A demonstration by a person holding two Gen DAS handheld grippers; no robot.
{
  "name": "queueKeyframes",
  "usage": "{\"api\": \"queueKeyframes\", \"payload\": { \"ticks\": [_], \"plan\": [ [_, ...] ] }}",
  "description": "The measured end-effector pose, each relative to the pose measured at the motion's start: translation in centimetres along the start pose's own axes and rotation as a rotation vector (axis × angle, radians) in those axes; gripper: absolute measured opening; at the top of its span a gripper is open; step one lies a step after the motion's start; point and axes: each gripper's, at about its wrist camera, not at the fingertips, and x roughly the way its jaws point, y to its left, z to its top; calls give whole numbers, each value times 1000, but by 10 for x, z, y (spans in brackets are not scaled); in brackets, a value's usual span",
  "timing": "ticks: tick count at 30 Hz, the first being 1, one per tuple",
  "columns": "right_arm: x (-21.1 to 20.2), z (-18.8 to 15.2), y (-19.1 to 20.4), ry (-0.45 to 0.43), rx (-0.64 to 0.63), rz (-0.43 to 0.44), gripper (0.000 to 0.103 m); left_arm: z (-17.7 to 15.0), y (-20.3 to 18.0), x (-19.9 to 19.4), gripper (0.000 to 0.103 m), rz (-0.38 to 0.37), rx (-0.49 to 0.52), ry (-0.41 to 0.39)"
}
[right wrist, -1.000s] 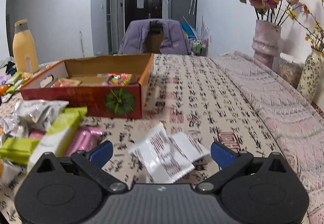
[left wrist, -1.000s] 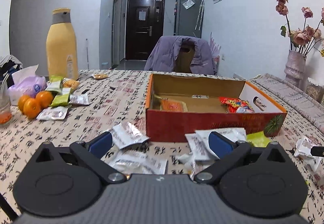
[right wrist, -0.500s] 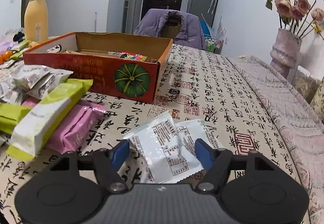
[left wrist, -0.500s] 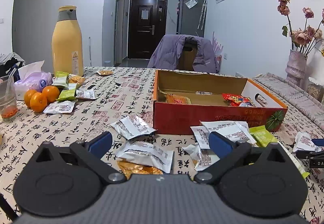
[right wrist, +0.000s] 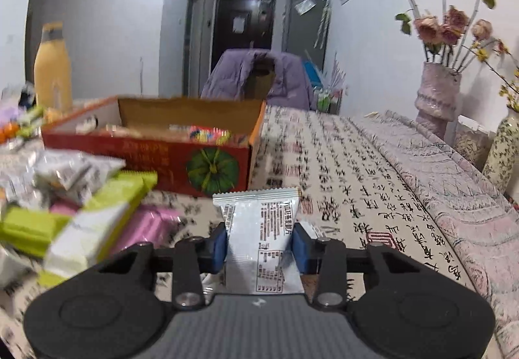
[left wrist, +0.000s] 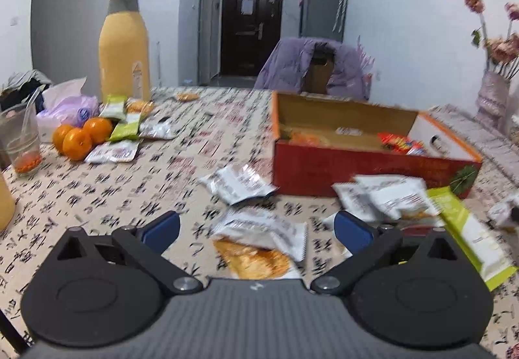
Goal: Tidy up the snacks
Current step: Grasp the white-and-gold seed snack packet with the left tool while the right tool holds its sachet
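The right gripper (right wrist: pixel 259 243) is clamping a silver snack packet (right wrist: pixel 261 229), and its jaws have just been closing in on it. The blue pads (right wrist: pixel 218 245) are pressing both sides of the packet, which is standing upright between them, its crimped top edge rising above the fingers. A second white packet (right wrist: pixel 309 227) is peeking out just behind the right pad, lying on the patterned tablecloth (right wrist: pixel 356 183).

Ahead and to the left the red cardboard box (right wrist: pixel 162 161) is sitting open on the table, with a few colourful snacks (right wrist: pixel 207 133) already inside. Beside the box a heap of green wrappers (right wrist: pixel 97 216), a pink pack (right wrist: pixel 146 224) and silver packets (right wrist: pixel 68 170) is piling up on the cloth.

The left gripper (left wrist: pixel 256 229) is hanging wide open over the table, holding nothing. Between its spread fingers a silver packet (left wrist: pixel 259 229) is lying on top of an orange one (left wrist: pixel 253 261), touching neither pad. Further off, three oranges (left wrist: pixel 81 138) are sitting near a tall yellow bottle (left wrist: pixel 125 47).
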Motion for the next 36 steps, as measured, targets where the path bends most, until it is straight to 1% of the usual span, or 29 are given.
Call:
{"api": "queueKeyframes", "payload": {
  "ticks": [5, 8, 13, 15, 16, 19, 21, 22, 23, 24, 30, 36],
  "plan": [
    [-5, -3, 4, -22, 58, 12, 40, -9, 7, 15, 103, 29, 2, 99],
    [-5, -6, 6, -18, 74, 14, 40, -15, 8, 20, 103, 27, -4, 130],
    [-5, -10, 10, -9, 89, 23, 40, -19, 4, 31, 102, 47, -13, 173],
    [-5, -12, 12, -6, 90, 27, 40, -19, 1, 36, 95, 58, -16, 190],
    [-5, -12, 13, -5, 90, 29, 40, -20, 0, 37, 95, 65, -16, 191],
    [-6, -13, 16, -3, 89, 36, 40, -21, -1, 35, 83, 73, -18, 177],
    [-7, -14, 17, -2, 88, 40, 40, -20, -1, 32, 67, 71, -20, 167],
    [-7, -14, 17, -1, 88, 42, 40, -20, -1, 31, 62, 68, -17, 163],
    [-7, -14, 18, 0, 88, 46, 40, -20, 0, 29, 51, 66, -13, 159],
    [-6, -15, 19, 0, 88, 48, 40, -20, 0, 28, 47, 66, -7, 154],
    [-10, -16, 23, 2, 85, 59, 40, -22, 0, 22, 42, 58, 11, 140],
    [-17, -16, 25, -8, 84, 62, 40, -21, -2, 6, 42, 54, 32, 97]
  ]
}}
